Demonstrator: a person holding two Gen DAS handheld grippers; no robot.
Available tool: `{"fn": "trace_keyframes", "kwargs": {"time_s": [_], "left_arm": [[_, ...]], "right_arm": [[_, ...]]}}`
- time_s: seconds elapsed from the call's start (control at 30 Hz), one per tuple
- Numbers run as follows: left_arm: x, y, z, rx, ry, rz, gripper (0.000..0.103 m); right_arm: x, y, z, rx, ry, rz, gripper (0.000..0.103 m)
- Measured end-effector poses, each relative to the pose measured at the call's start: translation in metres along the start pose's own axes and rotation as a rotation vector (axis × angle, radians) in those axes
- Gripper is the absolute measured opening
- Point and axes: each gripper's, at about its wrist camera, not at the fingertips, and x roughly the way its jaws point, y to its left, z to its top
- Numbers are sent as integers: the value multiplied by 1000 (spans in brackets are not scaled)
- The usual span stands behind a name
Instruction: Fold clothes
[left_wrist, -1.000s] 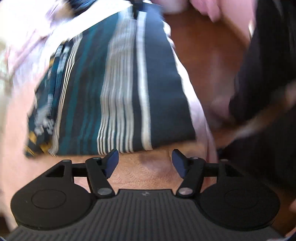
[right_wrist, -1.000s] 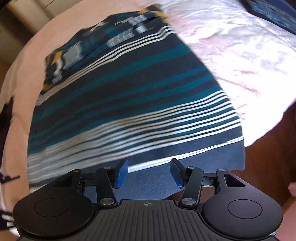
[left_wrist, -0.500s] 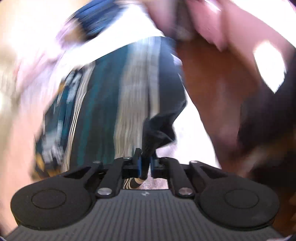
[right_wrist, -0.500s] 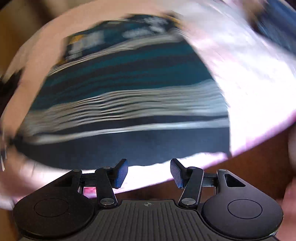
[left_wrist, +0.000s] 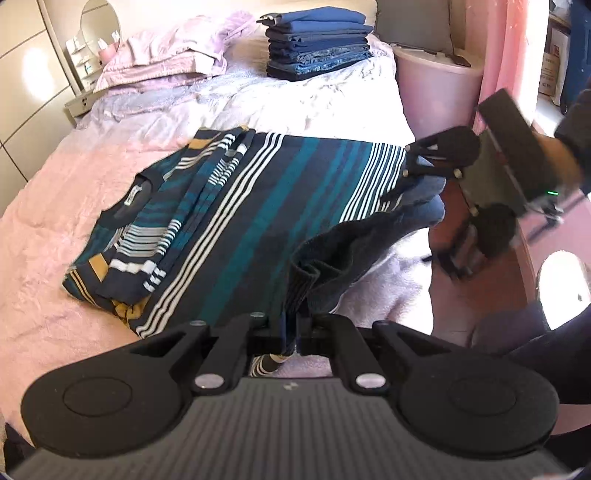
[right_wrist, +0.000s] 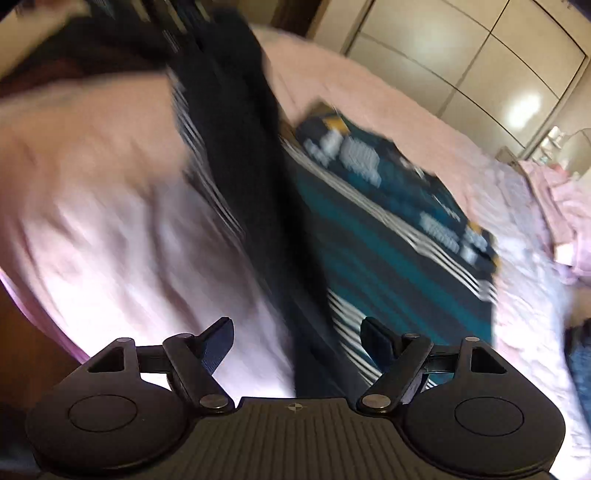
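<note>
A navy, teal and white striped sweater (left_wrist: 258, 206) lies partly folded on the pink bed (left_wrist: 44, 236), sleeves tucked on top at the left. My left gripper (left_wrist: 291, 332) is shut on the dark hem at its near corner, and the hem is lifted and bunched. In the left wrist view my right gripper (left_wrist: 408, 162) sits at the hem's far corner, a hand behind it. In the blurred right wrist view the right gripper (right_wrist: 297, 336) is open, with the dark hem of the sweater (right_wrist: 369, 236) running between its fingers.
A stack of folded blue clothes (left_wrist: 317, 44) stands at the head of the bed beside crumpled lilac bedding (left_wrist: 166, 48). A pink bin (left_wrist: 436, 85) and brown floor (left_wrist: 480, 295) lie to the right of the bed. Wardrobe doors (right_wrist: 461, 66) stand beyond.
My left gripper has shut on the sweater's hem and lifted it. The right gripper has swung round to the hem's other corner and stays open.
</note>
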Motion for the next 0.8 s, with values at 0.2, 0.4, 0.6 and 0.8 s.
{"fn": "trace_keyframes", "kwargs": {"time_s": [0.2, 0.4, 0.6, 0.8], "left_arm": [[-2, -6, -4, -65, 22, 5, 4], [2, -14, -5, -66, 65, 24, 4], [-7, -21, -3, -43, 90, 37, 3], [-34, -50, -12, -2, 118, -10, 1]], "right_arm": [[24, -50, -81, -140, 184, -122, 48], [25, -89, -112, -177, 212, -133, 16], [-3, -111, -97, -162, 189, -87, 3], [-55, -117, -75, -188, 166, -32, 2]]}}
